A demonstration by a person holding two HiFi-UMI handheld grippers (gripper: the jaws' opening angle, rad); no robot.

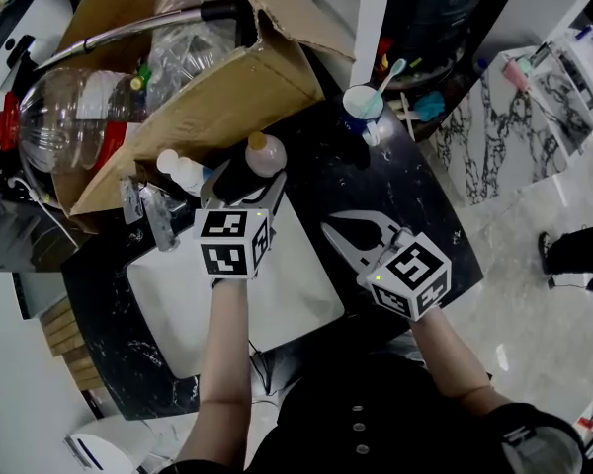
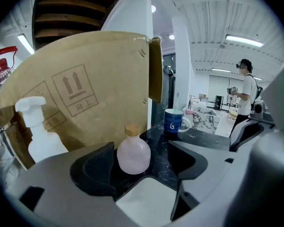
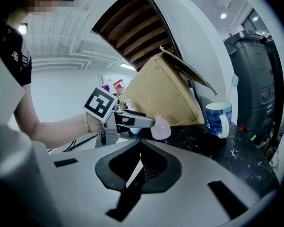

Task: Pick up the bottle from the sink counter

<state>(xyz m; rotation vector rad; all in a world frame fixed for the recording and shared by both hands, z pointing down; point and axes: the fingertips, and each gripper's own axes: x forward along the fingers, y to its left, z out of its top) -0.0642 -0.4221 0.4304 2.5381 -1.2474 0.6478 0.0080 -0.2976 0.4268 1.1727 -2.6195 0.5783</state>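
Black marbled counter (image 1: 376, 181) runs round a white sink basin (image 1: 277, 304). At its back an open cardboard box (image 1: 227, 92) lies crammed with clear plastic bottles (image 1: 69, 117). From where I stand the small pink bottle (image 2: 133, 152), round-bellied with a tan stopper, is upright on the counter at the rim of the sink, just in front of the box. A white pump bottle (image 2: 40, 136) stands beside it on the left, and a blue mug (image 2: 173, 120) holding a toothbrush (image 1: 390, 75) is further back on the right.

The left gripper (image 1: 243, 194) is pushed in over the basin with its jaws wide apart and the pink bottle between them. The bottle sits close against the left jaw's dark pad, while a clear gap shows on the side of the right jaw. I cannot tell whether the left pad actually touches the glass. Nothing is clamped.

The right gripper (image 1: 334, 231) is held over the counter's front edge, to the right of the sink and well apart from the bottle. Its jaws are pressed together with nothing in them, and they point across towards the left gripper and the bottle.

Another person (image 2: 246, 93) stands far off in the bright room behind.
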